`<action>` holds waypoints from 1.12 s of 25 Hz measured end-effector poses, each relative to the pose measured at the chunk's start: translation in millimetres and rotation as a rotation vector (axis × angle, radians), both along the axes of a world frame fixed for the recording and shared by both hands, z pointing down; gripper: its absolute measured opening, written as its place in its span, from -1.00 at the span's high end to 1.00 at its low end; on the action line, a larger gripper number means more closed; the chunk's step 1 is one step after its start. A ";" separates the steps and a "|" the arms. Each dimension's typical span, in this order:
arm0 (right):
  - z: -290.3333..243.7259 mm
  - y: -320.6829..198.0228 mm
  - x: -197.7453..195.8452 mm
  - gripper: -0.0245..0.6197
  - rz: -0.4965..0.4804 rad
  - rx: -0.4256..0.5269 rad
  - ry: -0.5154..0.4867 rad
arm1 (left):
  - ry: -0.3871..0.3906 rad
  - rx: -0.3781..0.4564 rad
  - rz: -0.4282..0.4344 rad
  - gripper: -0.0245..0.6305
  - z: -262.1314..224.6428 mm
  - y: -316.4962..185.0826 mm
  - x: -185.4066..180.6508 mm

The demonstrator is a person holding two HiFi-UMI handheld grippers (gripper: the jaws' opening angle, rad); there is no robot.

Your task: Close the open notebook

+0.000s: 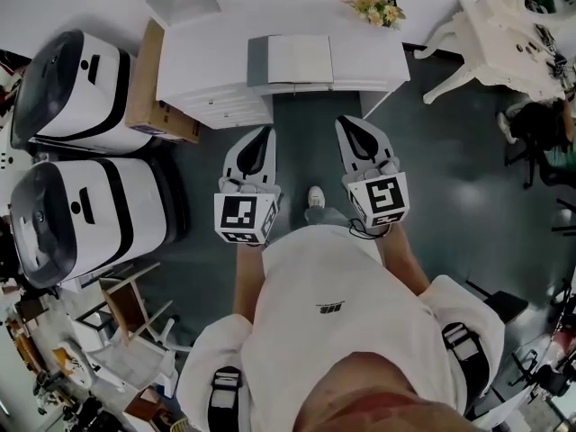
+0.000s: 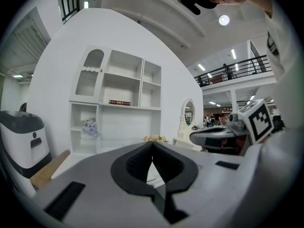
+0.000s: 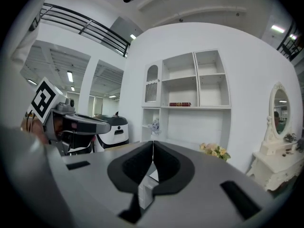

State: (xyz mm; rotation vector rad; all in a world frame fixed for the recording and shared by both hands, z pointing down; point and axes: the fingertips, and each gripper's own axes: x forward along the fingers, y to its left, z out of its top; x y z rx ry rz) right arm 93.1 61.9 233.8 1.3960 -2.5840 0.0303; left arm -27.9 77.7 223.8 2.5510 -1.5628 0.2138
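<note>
The open notebook (image 1: 290, 60) lies flat on the white desk (image 1: 202, 57), near the middle of its front edge. Its left half is grey and its right page is white. Both grippers are held over the dark floor (image 1: 432, 169) in front of the desk, apart from the notebook and not touching it. The left gripper (image 1: 265, 134) points toward the desk, a little left of the notebook. In the left gripper view its two black fingers (image 2: 137, 161) meet at the tips, and nothing is between them. The right gripper (image 1: 347, 122) is beside it and points toward the right part of the desk. In the right gripper view its fingers (image 3: 167, 164) are also pressed together at the tips and hold nothing. Each gripper carries a marker cube (image 1: 245, 218) at its back end, close to the person's white shirt (image 1: 333, 331). At the far right corner of the desk there is a small bunch of flowers (image 1: 372, 4). A cardboard box (image 1: 147, 84) stands just beside the left side of the desk, and next to the box are two white machines with black tops (image 1: 76, 88). A white ornate dressing table (image 1: 504, 25) is at the right, apart from the desk. Behind the desk, the gripper views show a white shelf unit (image 2: 123, 87) with a short row of books (image 2: 119, 102) on one shelf.
</note>
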 end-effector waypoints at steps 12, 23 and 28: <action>4.1 -76.9 11.9 0.93 -0.055 0.020 -0.009 | -0.007 0.005 -0.037 0.93 5.3 -73.5 16.9; 15.4 -107.5 -2.5 0.93 -0.074 0.007 -0.007 | -0.008 -0.010 -0.063 0.93 21.3 -110.2 1.8; 20.6 -128.0 -11.6 0.93 -0.064 0.006 -0.004 | 0.014 -0.008 -0.047 0.93 28.4 -133.7 -6.9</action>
